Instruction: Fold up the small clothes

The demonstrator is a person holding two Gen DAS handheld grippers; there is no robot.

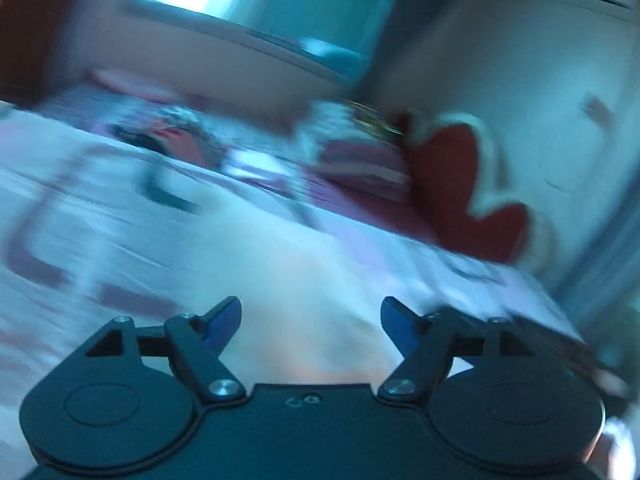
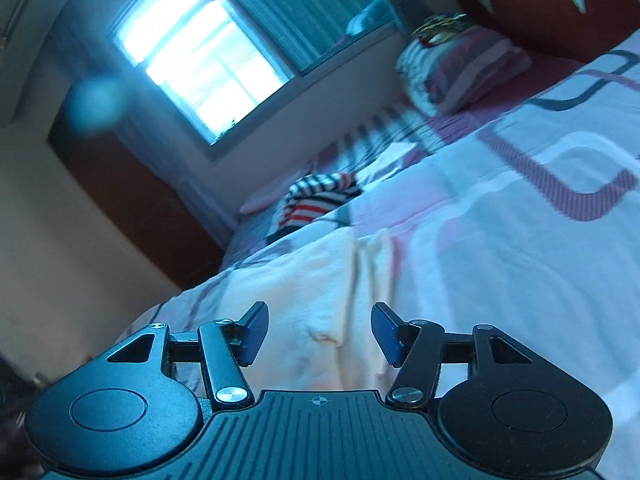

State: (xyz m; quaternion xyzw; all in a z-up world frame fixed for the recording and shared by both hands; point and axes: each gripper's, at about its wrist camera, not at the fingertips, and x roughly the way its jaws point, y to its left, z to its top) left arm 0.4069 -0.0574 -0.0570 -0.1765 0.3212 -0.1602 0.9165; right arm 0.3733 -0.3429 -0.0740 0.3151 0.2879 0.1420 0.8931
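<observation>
You are working over a bed (image 2: 520, 208) covered with a pale sheet bearing pink and grey line patterns; it fills most of both wrist views, with a window (image 2: 200, 68) on the far wall and a red cushion (image 1: 460, 184) at the head end. A pile of folded bedding (image 2: 460, 68) lies near that cushion. Further down the bed, toward the window side, a striped garment (image 2: 316, 196) in dark, white and red sits crumpled and well apart from both tools. Directly ahead of the right gripper (image 2: 320, 332) lies a cream cloth (image 2: 340, 280), flat on the sheet with a soft ridge along it; this appears to be the piece in hand. The left view is heavily blurred, so confirm nothing fine from it. The left gripper (image 1: 311, 328) stands with its jaws wide apart and nothing between them. The right gripper's jaws are also apart, somewhat narrower, and grip nothing; the cream cloth lies beyond them, not pinched. Judged from this, one fold has been laid and released. Your next move calls for choosing two fresh edge points, lowering both tools to them, and closing on a single layer only.
</observation>
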